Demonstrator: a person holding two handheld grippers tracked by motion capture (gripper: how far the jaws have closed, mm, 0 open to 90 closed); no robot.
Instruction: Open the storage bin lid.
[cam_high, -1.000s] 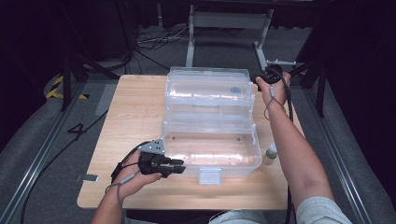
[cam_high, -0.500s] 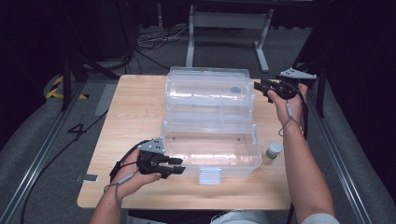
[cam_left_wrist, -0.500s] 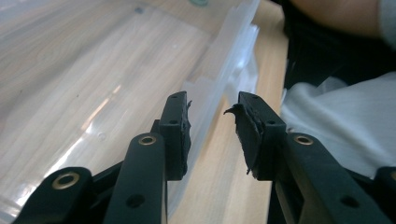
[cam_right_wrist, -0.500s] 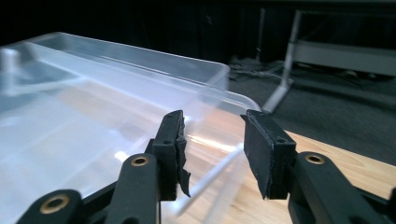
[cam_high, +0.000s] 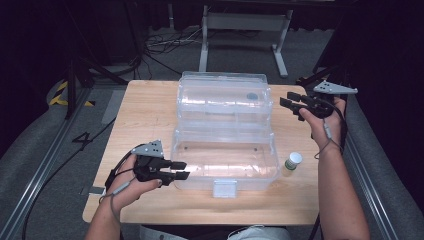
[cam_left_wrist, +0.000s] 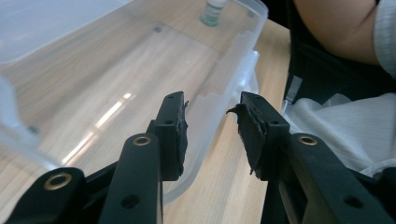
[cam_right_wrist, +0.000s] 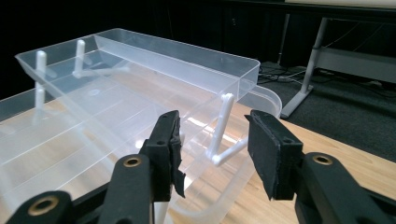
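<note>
Both your claws gape empty: left claw (cam_high: 181, 170) at the clear box (cam_high: 225, 160) near-left corner, right claw (cam_high: 289, 101) beside its raised tray (cam_high: 222, 97). Next, probably grip the small bottle (cam_high: 291, 164).

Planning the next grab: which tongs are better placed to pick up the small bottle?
Probably right. The bottle stands on the table at the box's right end, on the right tongs' side. The left tongs sit open at the box's left end, with the box between.

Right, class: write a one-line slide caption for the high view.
Two open grippers, left and right, flank an open clear plastic box on a wooden table.
</note>
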